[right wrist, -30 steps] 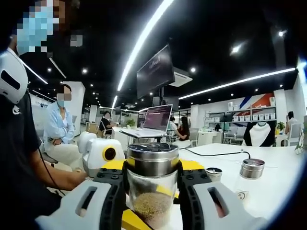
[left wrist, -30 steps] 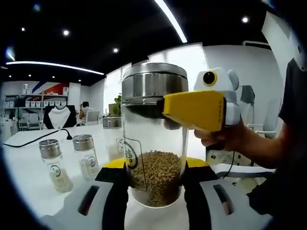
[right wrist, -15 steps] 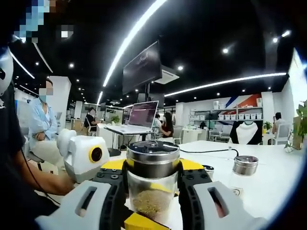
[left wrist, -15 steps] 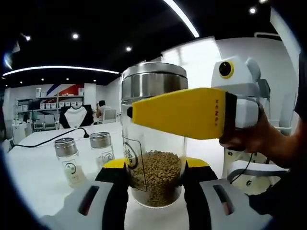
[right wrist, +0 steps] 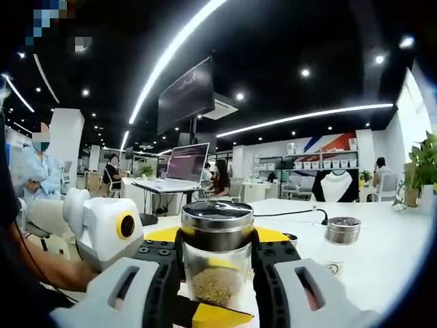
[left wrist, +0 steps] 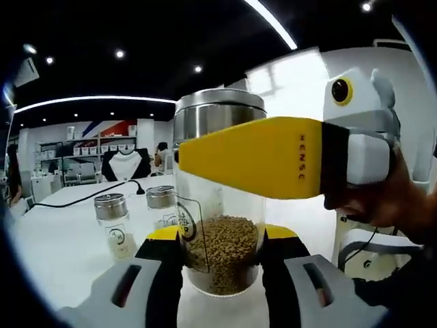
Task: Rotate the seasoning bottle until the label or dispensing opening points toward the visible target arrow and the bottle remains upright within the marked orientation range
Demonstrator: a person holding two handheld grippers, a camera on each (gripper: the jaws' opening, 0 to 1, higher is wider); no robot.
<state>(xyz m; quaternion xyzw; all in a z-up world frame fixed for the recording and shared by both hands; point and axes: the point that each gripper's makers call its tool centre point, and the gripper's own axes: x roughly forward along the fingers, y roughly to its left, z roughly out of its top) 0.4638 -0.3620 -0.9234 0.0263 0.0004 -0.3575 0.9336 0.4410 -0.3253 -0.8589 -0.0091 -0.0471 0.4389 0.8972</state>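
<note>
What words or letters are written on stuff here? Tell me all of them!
"HENSC", or close to it: small dark letters, hard to read, on the yellow jaw of the right gripper, in the left gripper view.
Round label on the seasoning bottle: a mark, too blurred to read.
Labels on the two small jars: too small to read.
Hanging screen and laptop: blurred, unreadable.

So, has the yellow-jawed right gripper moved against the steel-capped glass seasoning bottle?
Yes; in left gripper view the right gripper swung leftward across the seasoning bottle.

We see the right gripper [left wrist: 273, 157] swing further left across the bottle [left wrist: 220, 198], covering its lid band.
</note>
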